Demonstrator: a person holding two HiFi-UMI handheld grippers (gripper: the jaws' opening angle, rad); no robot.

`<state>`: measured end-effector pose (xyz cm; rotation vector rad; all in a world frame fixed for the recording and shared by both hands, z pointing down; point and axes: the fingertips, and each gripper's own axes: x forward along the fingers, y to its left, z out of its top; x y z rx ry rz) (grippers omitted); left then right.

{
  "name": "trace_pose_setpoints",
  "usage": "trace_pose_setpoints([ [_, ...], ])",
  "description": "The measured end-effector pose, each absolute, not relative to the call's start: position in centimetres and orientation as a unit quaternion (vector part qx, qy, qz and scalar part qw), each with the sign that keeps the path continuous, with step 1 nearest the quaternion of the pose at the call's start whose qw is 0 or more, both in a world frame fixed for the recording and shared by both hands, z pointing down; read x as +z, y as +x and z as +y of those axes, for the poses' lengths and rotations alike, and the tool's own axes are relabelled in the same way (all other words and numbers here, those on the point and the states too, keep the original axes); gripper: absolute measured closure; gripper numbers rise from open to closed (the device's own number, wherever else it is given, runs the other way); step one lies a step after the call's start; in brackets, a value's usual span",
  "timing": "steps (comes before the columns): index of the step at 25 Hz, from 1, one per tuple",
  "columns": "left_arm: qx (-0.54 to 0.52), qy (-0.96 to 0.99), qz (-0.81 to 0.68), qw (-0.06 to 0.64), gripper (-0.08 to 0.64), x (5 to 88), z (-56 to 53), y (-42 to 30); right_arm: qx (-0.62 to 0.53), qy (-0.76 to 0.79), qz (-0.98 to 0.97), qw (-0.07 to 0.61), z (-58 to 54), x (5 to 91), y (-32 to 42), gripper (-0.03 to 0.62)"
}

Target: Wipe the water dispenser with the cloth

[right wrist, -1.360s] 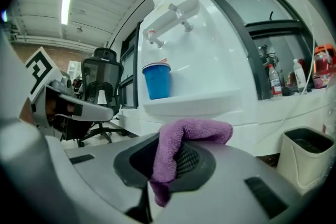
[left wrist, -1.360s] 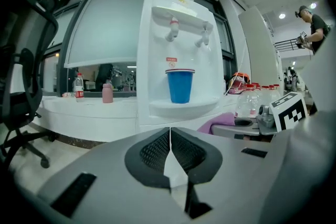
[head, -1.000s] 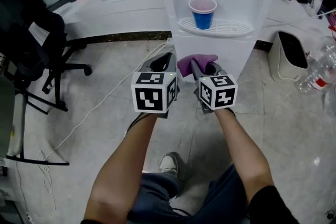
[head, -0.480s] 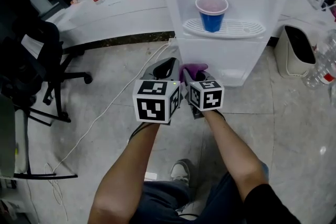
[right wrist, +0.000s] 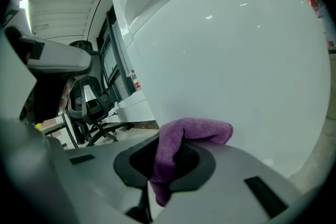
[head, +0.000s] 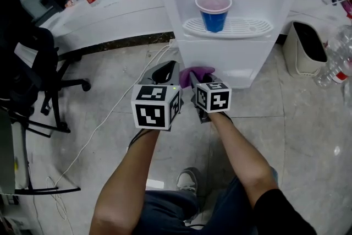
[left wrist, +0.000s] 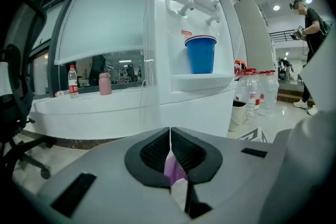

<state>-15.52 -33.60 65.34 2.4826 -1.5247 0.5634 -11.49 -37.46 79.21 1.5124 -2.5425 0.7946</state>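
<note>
Purple fleecy cloth, bunched and folded over, is pinched in the right gripper's jaws and has come up near the tall white plastic water dispenser's lower front panel, so wiping looks about to begin; the left gripper, also facing the dispenser, has its jaws pressed together

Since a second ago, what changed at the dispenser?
The right claw, shut on the purple cloth, slid a little left along the water dispenser lower front panel. The left claw, jaws together, shifted left beside it. Unchanged: the grip on the cloth, and the blue cup on the drip tray.
</note>
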Motion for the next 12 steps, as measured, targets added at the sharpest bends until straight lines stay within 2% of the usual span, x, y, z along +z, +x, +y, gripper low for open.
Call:
trace_pose_setpoints([
  [12, 0.194, 0.845, -0.492, 0.083, 0.531, 65.4, -33.3, -11.3, 0.255, 0.524, -0.811, 0.051, -36.0, 79.8, -4.9, 0.552],
])
